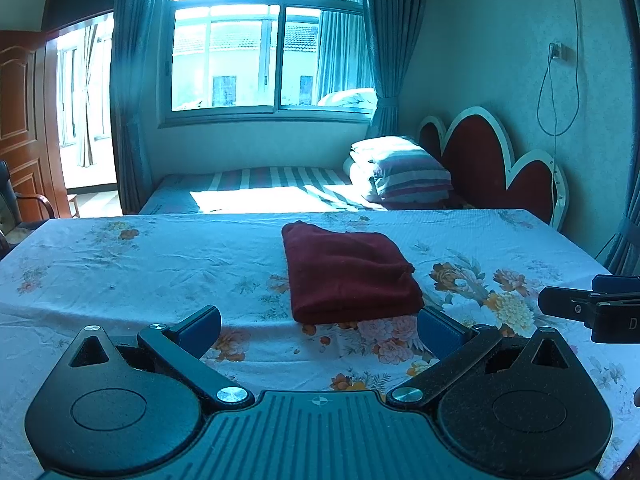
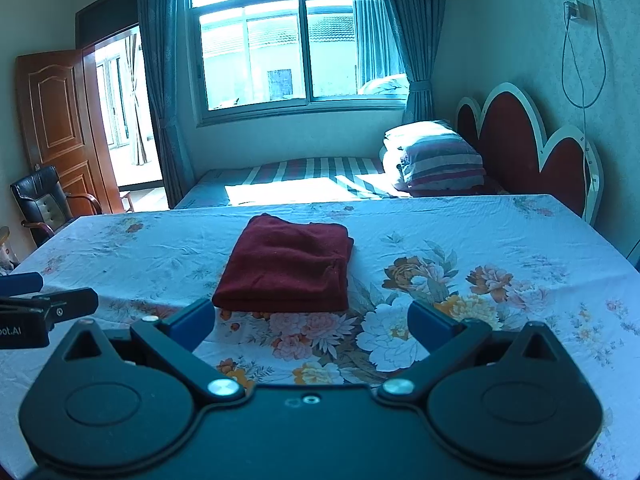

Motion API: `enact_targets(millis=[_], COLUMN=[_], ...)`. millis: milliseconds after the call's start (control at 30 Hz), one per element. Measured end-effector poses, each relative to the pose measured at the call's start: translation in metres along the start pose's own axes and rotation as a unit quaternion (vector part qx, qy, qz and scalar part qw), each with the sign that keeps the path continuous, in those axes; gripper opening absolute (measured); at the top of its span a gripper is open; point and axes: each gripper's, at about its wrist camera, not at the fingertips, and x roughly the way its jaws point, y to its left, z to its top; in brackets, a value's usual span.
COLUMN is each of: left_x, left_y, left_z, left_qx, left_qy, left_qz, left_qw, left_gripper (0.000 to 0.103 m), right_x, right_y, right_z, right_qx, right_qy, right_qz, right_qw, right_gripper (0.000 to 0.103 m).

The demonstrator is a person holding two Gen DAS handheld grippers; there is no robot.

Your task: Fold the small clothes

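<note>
Both grippers, left (image 1: 320, 322) and right (image 2: 312, 316), hang empty with fingers spread, the folded garment (image 1: 348, 270) lying on the cloth (image 1: 140, 264) just ahead of and between them, long axis running away, neither clearly nearer.

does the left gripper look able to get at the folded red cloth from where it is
Probably yes: the left gripper is open, and the folded red cloth lies just ahead on the floral sheet, with nothing between them.
</note>
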Motion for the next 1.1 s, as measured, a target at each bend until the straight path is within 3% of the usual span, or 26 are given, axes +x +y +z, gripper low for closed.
enact_targets(millis=[1100], left_x=[0.003], left_y=[0.0013], left_z=[-0.0037], left_qx=[0.004], left_qy=[-0.001], left_qz=[-0.009], left_qw=[1.0], left_gripper=[0.103], right_x=[0.0061], right_y=[0.0032], right_z=[-0.0003], right_qx=[0.001], right_qy=[0.006], right_qz=[-0.003], right_qw=[1.0], right_gripper=[0.103])
